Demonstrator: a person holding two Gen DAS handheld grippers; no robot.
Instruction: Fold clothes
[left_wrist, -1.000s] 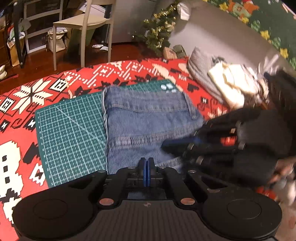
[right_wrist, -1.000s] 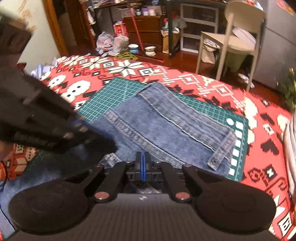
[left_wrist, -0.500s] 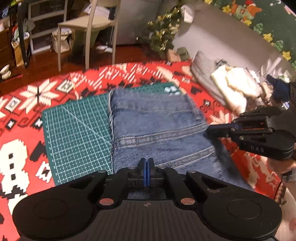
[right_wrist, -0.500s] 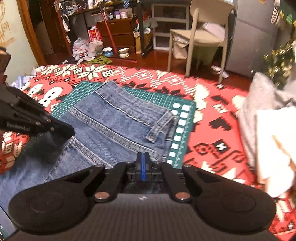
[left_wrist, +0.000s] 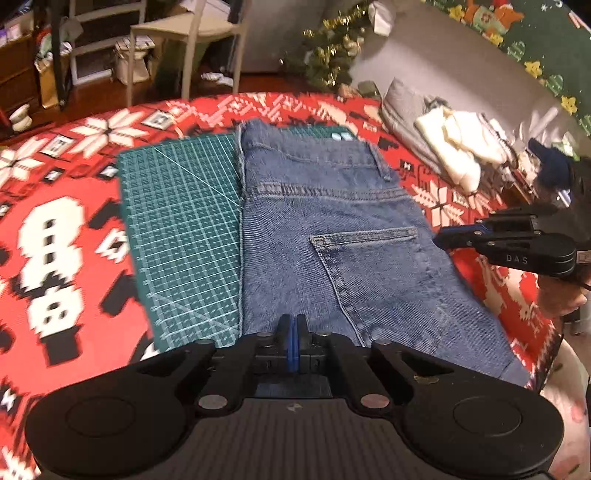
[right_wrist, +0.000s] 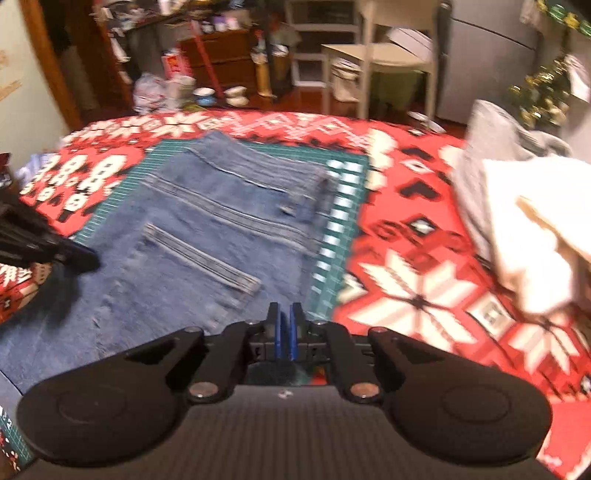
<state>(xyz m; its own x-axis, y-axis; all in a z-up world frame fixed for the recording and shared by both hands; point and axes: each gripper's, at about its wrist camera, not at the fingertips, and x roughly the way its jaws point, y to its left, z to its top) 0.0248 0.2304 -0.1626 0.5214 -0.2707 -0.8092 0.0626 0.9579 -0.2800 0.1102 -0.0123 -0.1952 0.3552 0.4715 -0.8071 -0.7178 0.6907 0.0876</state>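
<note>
Warm, dim indoor light gives both views an orange-red cast. The far room behind the chair (left_wrist: 184, 33) sinks into shadow. Fisheye distortion bows the red patterned blanket (left_wrist: 66, 229) into a curve and stretches things at the edges. The left wrist view is fairly sharp on the jeans (left_wrist: 332, 236) but smears the blanket at the near left. The right wrist view is motion-blurred throughout, doubling the jeans' seams and the cutting mat (right_wrist: 332, 236) markings.
</note>
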